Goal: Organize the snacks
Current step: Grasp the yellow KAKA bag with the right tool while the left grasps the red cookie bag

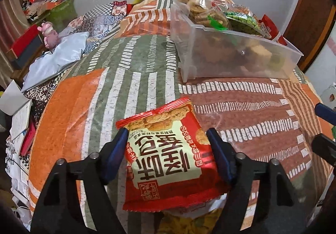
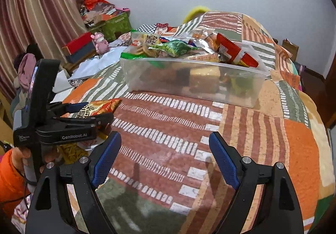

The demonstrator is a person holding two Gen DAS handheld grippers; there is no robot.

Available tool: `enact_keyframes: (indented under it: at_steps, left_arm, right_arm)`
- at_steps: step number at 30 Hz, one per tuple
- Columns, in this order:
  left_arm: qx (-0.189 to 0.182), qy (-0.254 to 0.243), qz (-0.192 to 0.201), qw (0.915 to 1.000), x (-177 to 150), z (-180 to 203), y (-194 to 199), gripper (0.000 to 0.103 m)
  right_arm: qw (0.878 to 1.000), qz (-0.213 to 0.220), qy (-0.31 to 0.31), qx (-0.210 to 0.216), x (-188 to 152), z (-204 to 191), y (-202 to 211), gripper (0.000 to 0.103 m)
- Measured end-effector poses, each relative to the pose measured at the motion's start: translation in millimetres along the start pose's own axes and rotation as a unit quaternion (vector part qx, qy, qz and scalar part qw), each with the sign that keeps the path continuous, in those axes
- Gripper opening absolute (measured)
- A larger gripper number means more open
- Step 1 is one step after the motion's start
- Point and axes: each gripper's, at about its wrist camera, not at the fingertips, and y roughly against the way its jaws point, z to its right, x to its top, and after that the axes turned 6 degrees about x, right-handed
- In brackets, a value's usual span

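Observation:
My left gripper is shut on a red and cream snack packet and holds it above the patchwork bedspread. From the right wrist view the same left gripper shows at the left, holding the packet. A clear plastic bin full of snack bags stands further back on the bed; it also shows in the right wrist view. My right gripper is open and empty over the bedspread, in front of the bin. Its fingertips show at the right edge of the left wrist view.
More snack packets lie under the left gripper at the bed's near left. A grey pillow, a pink toy and cluttered boxes are at the left. Books lie off the bed's left edge.

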Motion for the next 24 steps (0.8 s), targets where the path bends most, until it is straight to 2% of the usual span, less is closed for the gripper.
enact_keyframes:
  at_steps: [11,17,24]
  left_arm:
    - [-0.002,0.016,0.054,0.9984,-32,-41,58,0.07]
    - [0.003,0.015,0.073,0.9972,-57,-66,81,0.07]
    - [0.017,0.011,0.091,0.9956,-76,-86,93,0.07]
  right_arm:
    - [0.999,-0.021,0.014,0.026,-2,-44,-18,0.084]
    - [0.997,-0.046,0.028,0.047,-3,-81,-41,0.084]
    - [0.994,-0.091,0.042,0.043,-6,-103,-76,0.084]
